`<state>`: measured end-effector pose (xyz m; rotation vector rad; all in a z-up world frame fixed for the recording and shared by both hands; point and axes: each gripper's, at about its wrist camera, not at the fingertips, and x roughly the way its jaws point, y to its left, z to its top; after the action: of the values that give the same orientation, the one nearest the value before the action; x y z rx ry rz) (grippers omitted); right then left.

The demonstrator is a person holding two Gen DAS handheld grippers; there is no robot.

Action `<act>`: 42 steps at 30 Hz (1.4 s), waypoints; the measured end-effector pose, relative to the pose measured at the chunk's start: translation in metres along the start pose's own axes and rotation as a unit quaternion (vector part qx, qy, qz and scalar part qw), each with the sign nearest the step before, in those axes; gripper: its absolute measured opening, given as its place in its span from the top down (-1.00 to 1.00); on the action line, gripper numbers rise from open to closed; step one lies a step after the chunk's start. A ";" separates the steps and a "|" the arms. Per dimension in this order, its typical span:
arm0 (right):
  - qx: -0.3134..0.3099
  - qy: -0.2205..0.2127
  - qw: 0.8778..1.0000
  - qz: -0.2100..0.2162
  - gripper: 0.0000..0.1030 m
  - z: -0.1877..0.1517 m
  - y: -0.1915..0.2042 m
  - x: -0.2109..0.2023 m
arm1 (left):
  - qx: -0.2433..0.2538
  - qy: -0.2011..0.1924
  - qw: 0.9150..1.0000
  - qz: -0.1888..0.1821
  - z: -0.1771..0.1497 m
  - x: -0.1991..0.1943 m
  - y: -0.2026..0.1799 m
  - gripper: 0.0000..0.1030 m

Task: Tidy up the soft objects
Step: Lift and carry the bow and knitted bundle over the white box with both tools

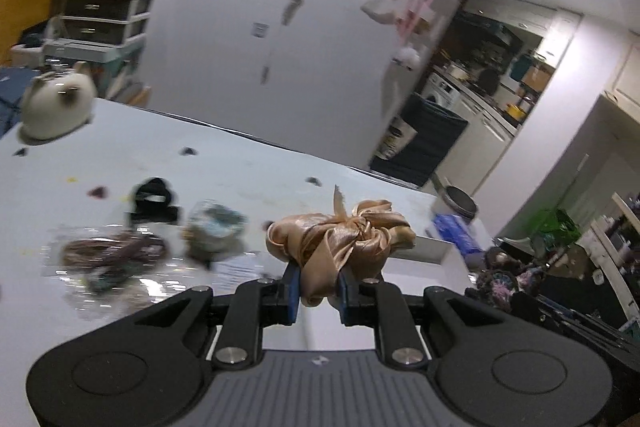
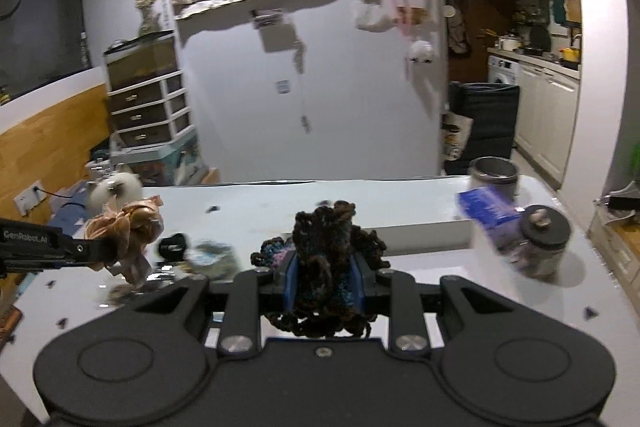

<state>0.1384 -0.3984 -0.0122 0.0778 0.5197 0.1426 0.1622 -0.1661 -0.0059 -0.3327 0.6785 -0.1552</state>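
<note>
My left gripper is shut on a tan satin scrunchie, lifted above the white table. The same scrunchie and left gripper show at the left of the right wrist view. My right gripper is shut on a dark crocheted scrunchie with blue and pink flecks, held over the table. A black scrunchie, a teal patterned one and a bagged brown one lie on the table to the left.
A white plush cat sits at the table's far left corner. A shallow white tray lies ahead of the right gripper. A blue packet, a steel cup and a lidded jar stand at the right.
</note>
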 end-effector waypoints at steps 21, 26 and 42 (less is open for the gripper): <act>-0.094 0.184 0.978 0.033 0.46 -0.057 -0.163 0.094 | 0.002 0.123 0.992 0.004 -0.066 0.112 -0.097 0.63; -0.067 0.214 0.973 0.058 0.47 -0.070 -0.160 0.089 | -0.008 0.141 0.990 0.006 -0.073 0.123 -0.102 0.63; 0.007 0.178 0.982 0.058 0.33 -0.047 -0.171 0.064 | 0.000 0.213 0.977 0.005 -0.102 0.150 -0.122 0.49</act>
<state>0.1898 -0.5551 -0.1031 0.0967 0.8736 0.2704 0.2090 -0.3425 -0.1255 -0.2978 1.1046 -0.2212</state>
